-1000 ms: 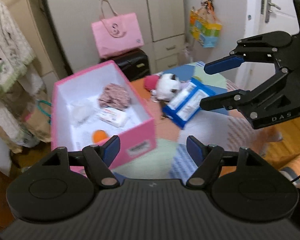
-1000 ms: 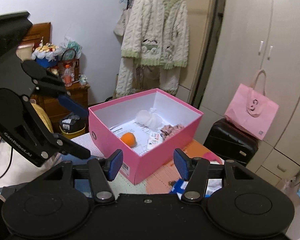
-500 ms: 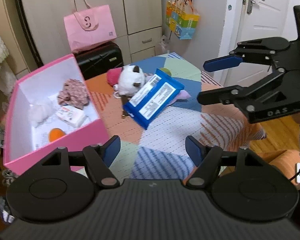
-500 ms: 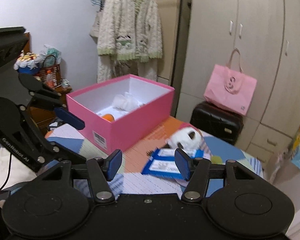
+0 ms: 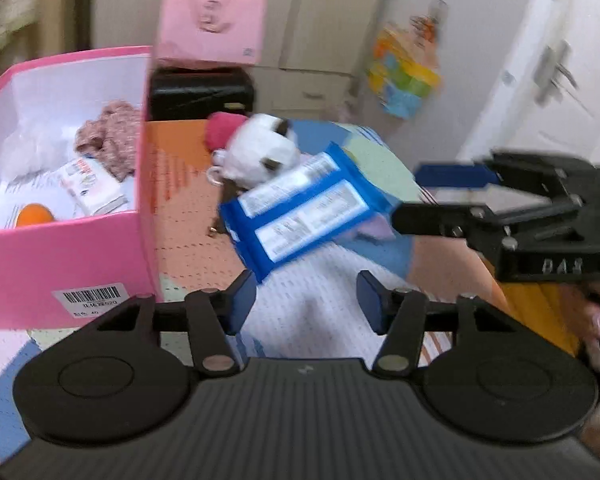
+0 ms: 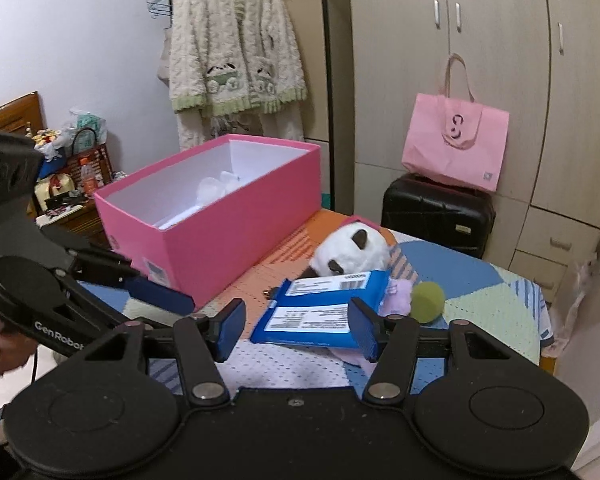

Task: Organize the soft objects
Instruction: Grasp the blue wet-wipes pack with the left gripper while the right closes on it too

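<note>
Two blue packs (image 6: 324,304) lay side by side on the quilt, long axes slanting toward the panda (image 6: 350,250) (its body hidden behind them); my left tongs (image 5: 306,294) had just been narrowing, my right tongs (image 6: 296,330) too, both gaping and empty.

Bare patchwork tabletop (image 6: 496,300) lay open right of the blue packs (image 6: 324,308); the pink box (image 6: 220,224) walled off the left; the panda plush (image 6: 350,250) and green ball (image 6: 428,302) crowded the packs' far side.

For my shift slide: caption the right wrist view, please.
Open right gripper approaches blue packs beside panda plush and pink box.
</note>
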`<act>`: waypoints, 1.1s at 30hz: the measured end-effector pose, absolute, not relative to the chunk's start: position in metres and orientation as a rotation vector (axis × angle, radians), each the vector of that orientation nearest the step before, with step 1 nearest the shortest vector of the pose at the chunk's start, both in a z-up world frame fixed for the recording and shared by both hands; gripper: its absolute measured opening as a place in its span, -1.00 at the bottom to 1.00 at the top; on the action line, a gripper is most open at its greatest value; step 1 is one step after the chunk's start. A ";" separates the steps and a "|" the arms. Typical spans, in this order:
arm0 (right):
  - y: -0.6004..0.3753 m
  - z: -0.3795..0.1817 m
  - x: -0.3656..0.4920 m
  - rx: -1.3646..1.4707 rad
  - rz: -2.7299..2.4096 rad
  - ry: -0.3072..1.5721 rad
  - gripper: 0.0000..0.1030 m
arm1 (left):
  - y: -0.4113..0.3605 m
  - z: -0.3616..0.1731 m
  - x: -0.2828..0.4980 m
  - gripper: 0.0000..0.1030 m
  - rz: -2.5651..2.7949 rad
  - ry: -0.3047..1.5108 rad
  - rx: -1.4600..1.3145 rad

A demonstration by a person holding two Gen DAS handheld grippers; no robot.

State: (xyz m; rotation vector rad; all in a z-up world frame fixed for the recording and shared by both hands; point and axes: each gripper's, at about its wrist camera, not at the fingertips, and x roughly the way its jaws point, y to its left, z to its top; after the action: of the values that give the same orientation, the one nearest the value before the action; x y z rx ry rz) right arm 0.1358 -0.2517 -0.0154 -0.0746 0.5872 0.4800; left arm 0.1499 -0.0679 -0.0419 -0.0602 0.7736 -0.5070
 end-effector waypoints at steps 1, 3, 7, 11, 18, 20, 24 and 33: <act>-0.252 -0.017 0.139 -0.077 0.472 0.585 0.11 | -0.070 -0.045 0.151 0.02 -0.471 0.745 -0.063; -0.251 -0.022 0.147 -0.087 0.449 0.581 0.06 | -0.077 -0.052 0.153 -0.05 -0.401 0.695 -0.050; -0.248 -0.030 0.160 -0.110 0.406 0.578 0.02 | -0.086 -0.063 0.164 -0.14 -0.356 0.681 -0.102; -0.252 -0.037 0.176 -0.084 0.388 0.595 0.02 | -0.091 -0.073 0.172 -0.14 -0.324 0.680 -0.150; -0.261 -0.057 0.189 -0.066 0.376 0.648 -0.42 | -0.090 -0.092 0.184 -0.12 -0.239 0.682 -0.226; -0.268 -0.062 0.190 -0.025 0.372 0.662 -0.52 | -0.091 -0.097 0.187 -0.09 -0.242 0.698 -0.237; -0.277 -0.067 0.189 0.015 0.385 0.661 -0.56 | -0.089 -0.102 0.191 -0.03 -0.249 0.705 -0.269; -0.275 -0.076 0.184 0.006 0.413 0.638 -0.53 | -0.099 -0.106 0.183 -0.22 -0.318 0.676 -0.257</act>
State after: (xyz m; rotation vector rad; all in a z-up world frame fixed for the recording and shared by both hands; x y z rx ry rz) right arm 0.1837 -0.2750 -0.0758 0.0061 0.6384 0.4125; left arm 0.1835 -0.0992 -0.1057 -0.2572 0.6763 -0.3179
